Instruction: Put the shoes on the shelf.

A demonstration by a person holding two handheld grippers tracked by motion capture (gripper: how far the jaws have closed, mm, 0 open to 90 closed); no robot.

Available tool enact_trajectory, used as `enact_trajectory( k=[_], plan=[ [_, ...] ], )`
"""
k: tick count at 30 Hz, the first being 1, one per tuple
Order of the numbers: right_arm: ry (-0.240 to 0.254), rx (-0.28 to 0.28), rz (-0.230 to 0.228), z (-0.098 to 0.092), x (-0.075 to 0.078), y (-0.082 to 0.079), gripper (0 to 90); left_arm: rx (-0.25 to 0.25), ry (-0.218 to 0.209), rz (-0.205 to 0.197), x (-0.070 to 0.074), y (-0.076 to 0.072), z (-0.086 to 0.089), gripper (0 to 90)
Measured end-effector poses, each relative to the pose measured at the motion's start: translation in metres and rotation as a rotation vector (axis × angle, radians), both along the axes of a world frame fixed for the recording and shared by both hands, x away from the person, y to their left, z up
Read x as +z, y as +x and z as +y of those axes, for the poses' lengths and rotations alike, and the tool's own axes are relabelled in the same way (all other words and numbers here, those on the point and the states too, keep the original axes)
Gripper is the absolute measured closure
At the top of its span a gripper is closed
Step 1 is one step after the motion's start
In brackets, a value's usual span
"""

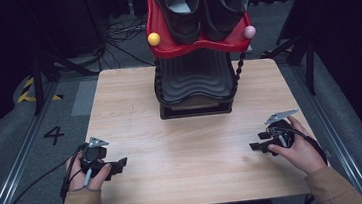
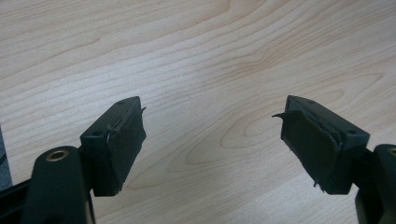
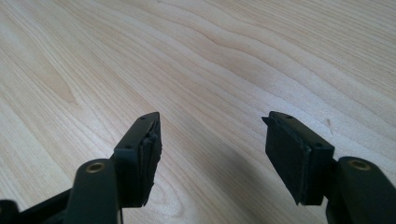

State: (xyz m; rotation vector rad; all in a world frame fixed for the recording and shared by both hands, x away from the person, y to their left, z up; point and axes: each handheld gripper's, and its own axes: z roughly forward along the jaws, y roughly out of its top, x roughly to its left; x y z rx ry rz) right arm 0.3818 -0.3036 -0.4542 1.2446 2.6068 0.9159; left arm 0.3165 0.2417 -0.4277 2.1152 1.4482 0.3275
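Note:
A red two-tier shoe rack [image 1: 164, 48] stands at the far middle of the wooden table [image 1: 189, 151], with a pair of black shoes [image 1: 200, 4] on its top shelf and a black ribbed lower shelf [image 1: 194, 78]. My left gripper [image 1: 119, 164] rests near the table's front left, held by a hand, open with nothing between its jaws; its pads [image 2: 116, 144] hang over bare wood. My right gripper [image 1: 253, 146] sits at the front right, also open and empty, and its pads [image 3: 292, 156] face bare tabletop.
A yellow ball [image 1: 154, 39] and a pink ball [image 1: 249, 31] cap the rack's front corners. Cables [image 1: 122, 32] lie on the grey floor behind the table. A metal rail [image 1: 18, 158] runs along the left, with a "4" floor mark [image 1: 54, 135].

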Motion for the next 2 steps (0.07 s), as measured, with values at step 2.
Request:
enact_trajectory(
  k=[2],
  plan=[
    [0.002, -0.003, -0.008, -0.0003, 0.0004, -0.0005, 37.1, -0.005, -0.001, 0.008, -0.0022, 0.0021, 0.0007, 21.6]
  ],
)
